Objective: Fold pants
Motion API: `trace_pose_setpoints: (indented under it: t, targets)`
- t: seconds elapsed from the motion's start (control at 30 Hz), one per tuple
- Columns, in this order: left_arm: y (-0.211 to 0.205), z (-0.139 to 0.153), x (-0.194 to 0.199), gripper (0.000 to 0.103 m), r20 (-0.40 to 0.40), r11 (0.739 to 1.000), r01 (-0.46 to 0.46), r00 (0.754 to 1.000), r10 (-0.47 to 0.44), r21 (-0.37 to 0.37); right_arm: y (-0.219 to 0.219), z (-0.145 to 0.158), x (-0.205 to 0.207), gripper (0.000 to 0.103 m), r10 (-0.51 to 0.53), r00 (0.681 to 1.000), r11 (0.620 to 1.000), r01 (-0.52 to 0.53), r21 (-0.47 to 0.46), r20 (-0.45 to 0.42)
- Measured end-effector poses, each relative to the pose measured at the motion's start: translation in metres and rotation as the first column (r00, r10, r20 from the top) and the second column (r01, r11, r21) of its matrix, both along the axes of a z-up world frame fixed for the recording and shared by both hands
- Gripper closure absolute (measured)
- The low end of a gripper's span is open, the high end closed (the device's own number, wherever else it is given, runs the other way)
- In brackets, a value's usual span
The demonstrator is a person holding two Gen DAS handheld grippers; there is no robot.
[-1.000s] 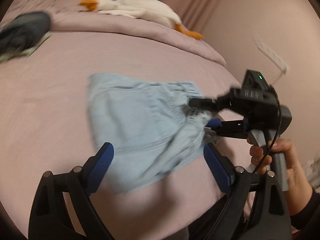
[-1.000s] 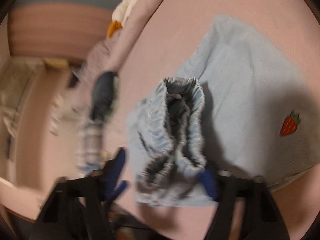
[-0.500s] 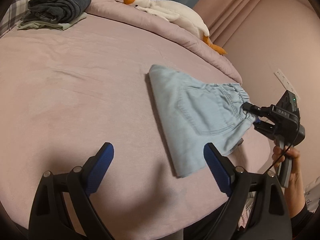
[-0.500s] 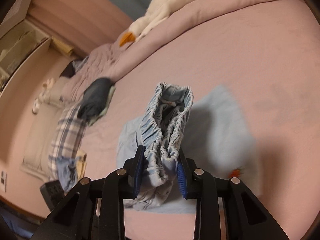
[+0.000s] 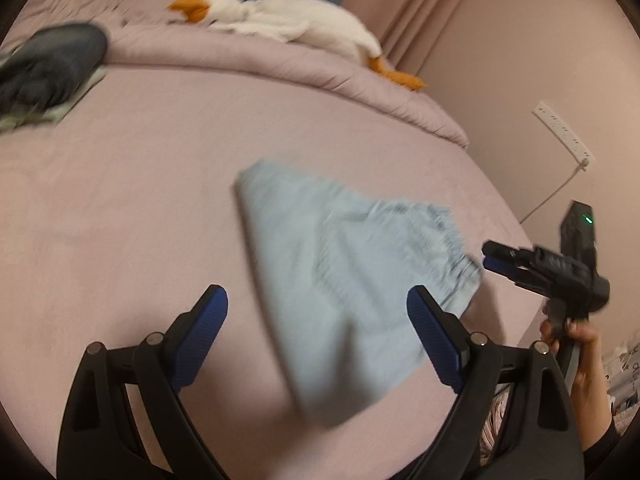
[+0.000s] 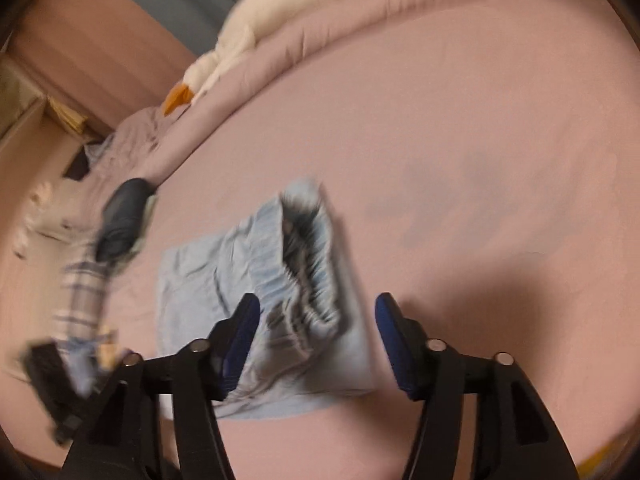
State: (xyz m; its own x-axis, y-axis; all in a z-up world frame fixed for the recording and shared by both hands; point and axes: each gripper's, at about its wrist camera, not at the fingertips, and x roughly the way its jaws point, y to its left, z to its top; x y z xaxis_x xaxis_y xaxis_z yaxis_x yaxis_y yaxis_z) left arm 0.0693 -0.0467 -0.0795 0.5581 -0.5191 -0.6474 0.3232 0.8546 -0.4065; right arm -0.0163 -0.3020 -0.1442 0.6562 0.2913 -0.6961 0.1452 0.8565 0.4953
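Light-blue denim pants (image 5: 344, 280) lie folded on the pink bed (image 5: 140, 208), waistband toward the right gripper (image 6: 316, 336), whose jaws have just opened and let go. Left gripper (image 5: 318, 340) hovers wide, empty.

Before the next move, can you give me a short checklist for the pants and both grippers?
1. Pants lie folded on the bed: ok.
2. Right gripper has let go; its jaws have just been opening, waistband not pinched: ok.
3. Left gripper open and empty: ok.
4. Pants lie apart from the dark clothes: ok.
5. Fold edges even: cannot tell, blurred.
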Motion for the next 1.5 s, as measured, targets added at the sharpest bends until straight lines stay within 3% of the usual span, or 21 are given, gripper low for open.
trace_pose_setpoints:
  t: [0.1, 0.17, 0.2, 0.27, 0.33, 0.4, 0.43, 0.53, 0.67, 0.7, 0.77, 0.83, 0.93, 1.03, 1.1, 1.2, 1.3, 1.37, 1.5]
  targets:
    - [-0.023, 0.009, 0.027, 0.023, 0.001, 0.999, 0.047, 0.999, -0.047, -0.019, 0.014, 0.024, -0.011, 0.042, 0.08, 0.991, 0.995, -0.073, -0.062, 0.106]
    - [-0.043, 0.006, 0.051, 0.047, -0.026, 0.996, 0.084, 0.996, -0.083, 0.006, 0.035, 0.029, -0.01, 0.058, 0.177, 0.976, 0.982, -0.165, -0.094, 0.127]
    - [-0.049, 0.002, 0.06, 0.053, -0.046, 0.996, 0.088, 0.995, -0.087, 0.023, 0.045, 0.028, -0.007, 0.067, 0.217, 0.969, 0.972, -0.204, -0.115, 0.116]
    - [-0.061, -0.013, 0.083, 0.074, -0.105, 0.993, 0.082, 0.992, -0.073, 0.085, 0.065, 0.02, 0.001, 0.068, 0.28, 0.957, 0.948, -0.263, -0.181, 0.073]
    - [-0.064, -0.03, 0.104, 0.082, -0.159, 0.987, 0.069, 0.986, -0.046, 0.143, 0.077, 0.009, 0.006, 0.074, 0.307, 0.951, 0.927, -0.292, -0.234, 0.032]
    - [-0.059, -0.051, 0.123, 0.089, -0.237, 0.986, 0.069, 0.971, -0.031, 0.153, 0.082, -0.005, 0.012, 0.075, 0.313, 0.949, 0.916, -0.308, -0.257, -0.022]
    - [-0.055, -0.059, 0.128, 0.098, -0.255, 0.987, 0.059, 0.967, -0.019, 0.148, 0.083, -0.017, 0.014, 0.076, 0.27, 0.961, 0.931, -0.275, -0.241, -0.053]
    - [-0.041, -0.064, 0.135, 0.098, -0.264, 0.997, 0.029, 0.964, -0.011, 0.065, 0.079, -0.033, 0.017, 0.08, 0.264, 0.963, 0.94, -0.27, -0.21, -0.057]
    - [-0.033, -0.053, 0.117, 0.098, -0.225, 0.998, 0.032, 0.974, -0.019, 0.052, 0.071, -0.03, 0.018, 0.08, 0.272, 0.96, 0.938, -0.281, -0.203, -0.071]
    - [-0.03, -0.048, 0.108, 0.095, -0.208, 0.998, 0.037, 0.978, -0.026, 0.046, 0.07, -0.026, 0.018, 0.08, 0.269, 0.96, 0.941, -0.278, -0.195, -0.075]
    - [-0.024, -0.037, 0.083, 0.076, -0.16, 0.998, 0.055, 0.986, -0.053, 0.011, 0.069, -0.017, 0.016, 0.079, 0.268, 0.962, 0.948, -0.272, -0.166, -0.047]
    - [-0.018, -0.029, 0.057, 0.069, -0.119, 0.996, 0.086, 0.989, -0.089, -0.026, 0.075, -0.004, 0.014, 0.067, 0.29, 0.957, 0.949, -0.285, -0.135, 0.021]
    - [-0.01, -0.035, 0.025, 0.07, -0.116, 0.994, 0.095, 0.988, -0.1, -0.052, 0.09, 0.005, 0.022, 0.063, 0.329, 0.942, 0.94, -0.32, -0.122, 0.062]
    - [-0.002, -0.05, 0.005, 0.074, -0.156, 0.994, 0.094, 0.982, -0.103, -0.063, 0.118, 0.005, 0.048, 0.063, 0.382, 0.923, 0.919, -0.374, -0.128, 0.046]
    - [-0.006, -0.061, -0.011, 0.085, -0.169, 0.993, 0.115, 0.979, -0.116, -0.017, 0.138, 0.006, 0.065, 0.063, 0.421, 0.907, 0.899, -0.412, -0.15, 0.032]
    - [-0.001, -0.065, -0.028, 0.088, -0.146, 0.994, 0.112, 0.983, -0.113, -0.014, 0.148, 0.007, 0.08, 0.063, 0.462, 0.887, 0.875, -0.454, -0.168, 0.011]
    - [0.008, -0.066, -0.031, 0.09, -0.182, 0.994, 0.099, 0.977, -0.107, -0.054, 0.173, 0.007, 0.1, 0.063, 0.504, 0.863, 0.844, -0.497, -0.203, -0.021]
    - [0.008, -0.065, -0.037, 0.092, -0.176, 0.993, 0.109, 0.978, -0.114, -0.04, 0.192, 0.006, 0.114, 0.063, 0.532, 0.845, 0.813, -0.525, -0.253, -0.044]
    - [0.008, -0.066, -0.045, 0.092, -0.166, 0.993, 0.111, 0.979, -0.115, -0.034, 0.208, -0.015, 0.143, 0.067, 0.508, 0.847, 0.783, -0.53, -0.325, -0.156]
